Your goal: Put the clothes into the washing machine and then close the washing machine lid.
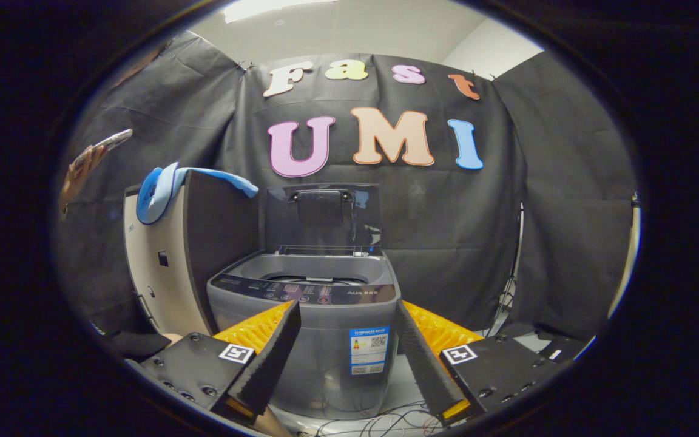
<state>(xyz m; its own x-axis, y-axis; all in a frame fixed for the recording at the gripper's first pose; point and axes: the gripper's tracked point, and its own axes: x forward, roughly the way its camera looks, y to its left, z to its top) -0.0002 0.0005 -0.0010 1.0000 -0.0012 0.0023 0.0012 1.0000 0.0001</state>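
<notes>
The gripper [345, 312] is being held wide apart, empty, before the washing machine [307, 315]. Its lid [323, 220] is being kept upright. A blue cloth [161, 188] is being draped over the cabinet [173, 267], far left.

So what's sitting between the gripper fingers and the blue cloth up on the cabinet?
In the gripper view, the open gripper frames the grey washing machine, lid raised. The blue cloth drapes the cabinet beside it, up beyond the fingers; nothing else lies between.

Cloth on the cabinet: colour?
Blue cloth, draped over the cabinet top; gripper view.
</notes>
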